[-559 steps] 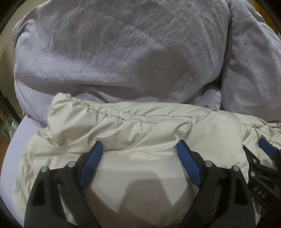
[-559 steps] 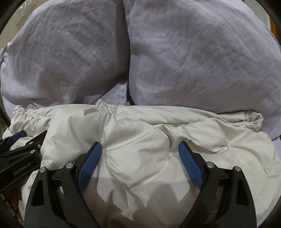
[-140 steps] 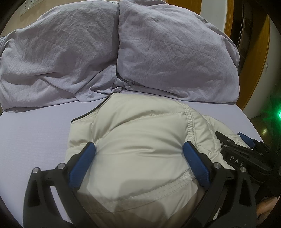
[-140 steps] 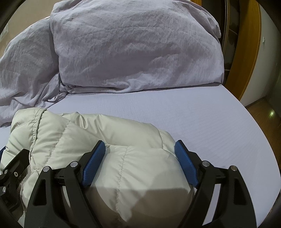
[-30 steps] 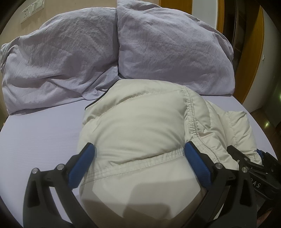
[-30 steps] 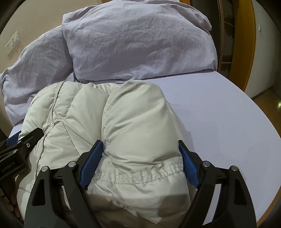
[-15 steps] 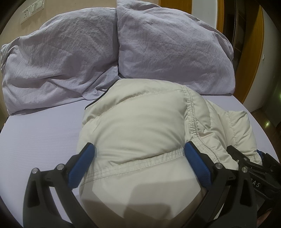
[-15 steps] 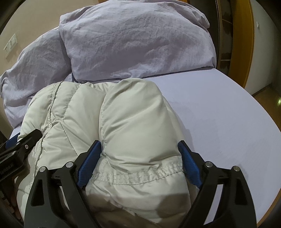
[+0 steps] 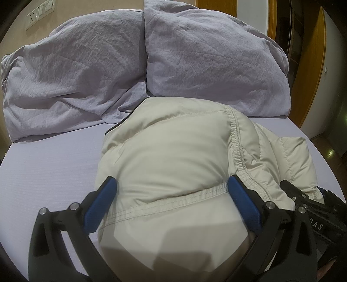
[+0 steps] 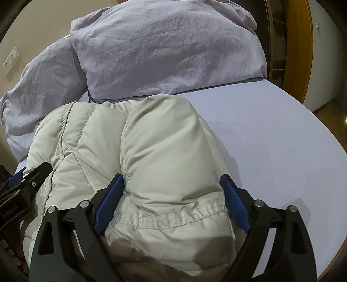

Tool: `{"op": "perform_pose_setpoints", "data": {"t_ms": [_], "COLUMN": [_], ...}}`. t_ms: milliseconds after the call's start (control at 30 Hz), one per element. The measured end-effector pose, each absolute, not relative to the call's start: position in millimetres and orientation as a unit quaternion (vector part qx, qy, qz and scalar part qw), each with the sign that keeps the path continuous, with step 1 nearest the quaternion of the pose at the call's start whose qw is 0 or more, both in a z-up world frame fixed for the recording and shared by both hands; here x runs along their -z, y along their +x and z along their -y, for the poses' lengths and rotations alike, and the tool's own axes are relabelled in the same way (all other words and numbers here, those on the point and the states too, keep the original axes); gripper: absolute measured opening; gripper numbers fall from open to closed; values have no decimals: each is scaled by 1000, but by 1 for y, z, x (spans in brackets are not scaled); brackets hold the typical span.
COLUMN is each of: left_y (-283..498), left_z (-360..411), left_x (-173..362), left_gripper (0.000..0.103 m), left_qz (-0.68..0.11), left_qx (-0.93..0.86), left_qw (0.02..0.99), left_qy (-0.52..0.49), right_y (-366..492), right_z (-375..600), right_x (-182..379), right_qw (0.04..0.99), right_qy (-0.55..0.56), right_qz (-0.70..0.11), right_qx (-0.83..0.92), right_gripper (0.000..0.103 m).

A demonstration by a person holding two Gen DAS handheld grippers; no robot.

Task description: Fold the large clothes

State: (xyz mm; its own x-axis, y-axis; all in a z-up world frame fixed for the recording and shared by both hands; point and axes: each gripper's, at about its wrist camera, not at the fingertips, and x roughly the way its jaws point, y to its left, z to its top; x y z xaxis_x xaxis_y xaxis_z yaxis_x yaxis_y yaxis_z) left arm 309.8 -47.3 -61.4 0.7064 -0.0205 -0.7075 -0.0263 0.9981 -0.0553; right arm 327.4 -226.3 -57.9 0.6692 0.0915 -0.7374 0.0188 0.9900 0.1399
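Between the blue pads of the left gripper point(image 9: 171, 199) bulges a folded, cream puffer jacket point(image 9: 173, 151); its jaws stand wide, and both pads meet the padded cloth along a stitched elastic hem, though whether they squeeze it cannot be told. The right gripper point(image 10: 172, 198) straddles the other side of the same bundle, its jaws spread wide and just now opening further, the cloth lying between the pads, loose rather than pinched. Only the left wrist view shows the jacket's dark-edged collar on the left side of the bundle and the gathered seam down the bundle's right; only the right wrist view shows the quilted stitching across the rounded top fold. Each view catches the other gripper at its lower corner, pressed close against the jacket. Outward, the bundle sits on a lilac bedsheet point(image 10: 271, 138), its far end touching or nearly touching two crumpled lilac pillows point(image 9: 206, 58) at the head of the bed. Bare sheet lies open to the left of the jacket in the left view and to the right in the right view, running to the mattress edge, beyond which stand an orange wooden door frame point(image 10: 297, 43) and floor. A wall socket plate point(image 9: 40, 12) sits above the pillows.
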Motion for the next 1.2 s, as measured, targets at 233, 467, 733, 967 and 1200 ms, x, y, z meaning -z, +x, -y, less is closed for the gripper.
{"op": "perform_pose_setpoints", "data": {"t_ms": [233,467,733,967,1200], "left_y": [310,301,291,293,301], "left_z": [47,17,-42,-58,-62], "left_x": [60,46,43,63,79], "left_gripper": [101,101,101,101,101], "left_qz": [-389,-412,-429,-459,-468], "left_qx": [0,15,12,41,66], "left_qw": [921,907,886,852,827], "left_qy": [-32,-84,-174,-250,-304], "right_y": [331,335,341,356,365], "right_z": [230,252,287,300,297], "right_x": [57,38,30,55,81], "right_qw": [903,885,868,807,752], "right_qy": [80,111,157,262,326], "right_qz": [-421,-448,-465,-516,-553], "right_qx": [-23,-58,-73,-115,-147], "right_gripper": [93,95,102,102,102]}}
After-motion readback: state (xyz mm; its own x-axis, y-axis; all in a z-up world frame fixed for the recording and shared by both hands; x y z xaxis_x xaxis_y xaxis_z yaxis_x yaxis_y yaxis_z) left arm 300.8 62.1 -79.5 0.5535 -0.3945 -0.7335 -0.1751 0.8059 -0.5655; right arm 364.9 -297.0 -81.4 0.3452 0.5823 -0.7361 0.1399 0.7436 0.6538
